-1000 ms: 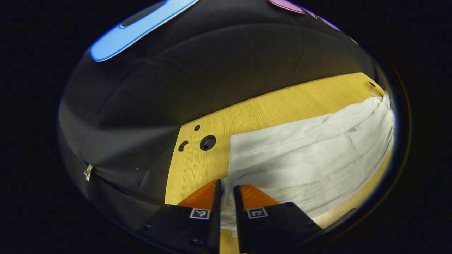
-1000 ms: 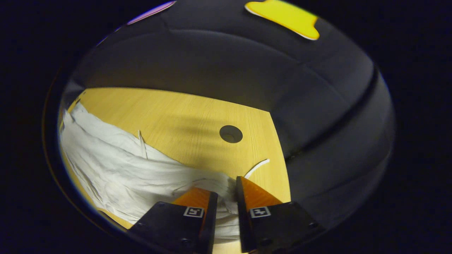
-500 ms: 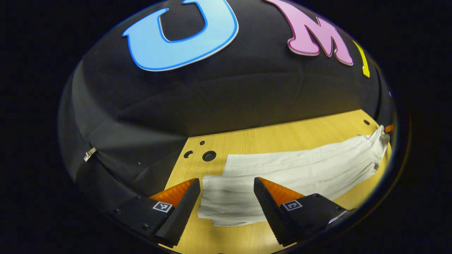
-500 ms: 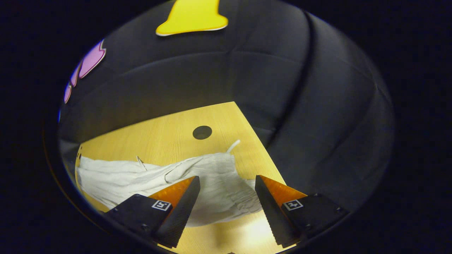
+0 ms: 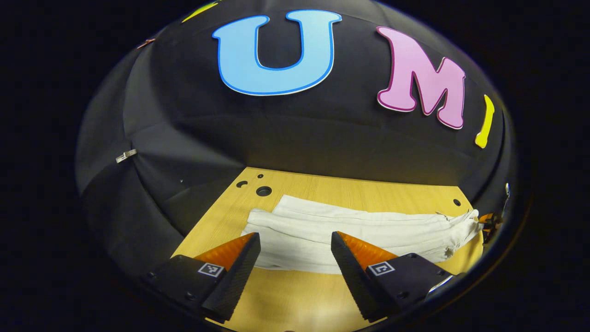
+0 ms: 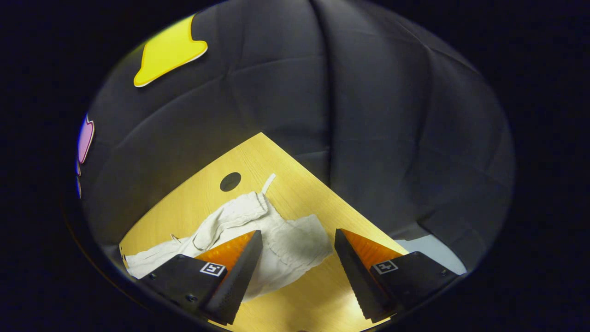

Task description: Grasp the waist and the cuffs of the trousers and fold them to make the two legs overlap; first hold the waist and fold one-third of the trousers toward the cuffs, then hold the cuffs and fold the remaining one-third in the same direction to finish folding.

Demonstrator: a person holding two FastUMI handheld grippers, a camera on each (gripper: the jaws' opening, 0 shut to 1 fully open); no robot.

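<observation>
Trousers (image 5: 350,230): legs overlapped, flat lengthwise on my desk (image 5: 295,299), ready for thirds.
Left claw (image 5: 295,251): spread, empty, above cuffs.
Right claw (image 6: 297,249): spread, empty, above waist (image 6: 295,244).

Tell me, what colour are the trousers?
Plain white trousers, no pattern; the left gripper view shows them best.

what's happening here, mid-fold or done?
A person with a gripper in each hand is folding white trousers on a wooden table. The trousers lie in a long strip with the legs overlapped, so the first fold looks done; the thirds are not yet folded. The left gripper is open above the cuff end, the right gripper open above the waist with its drawstring. Neither holds cloth.
</observation>
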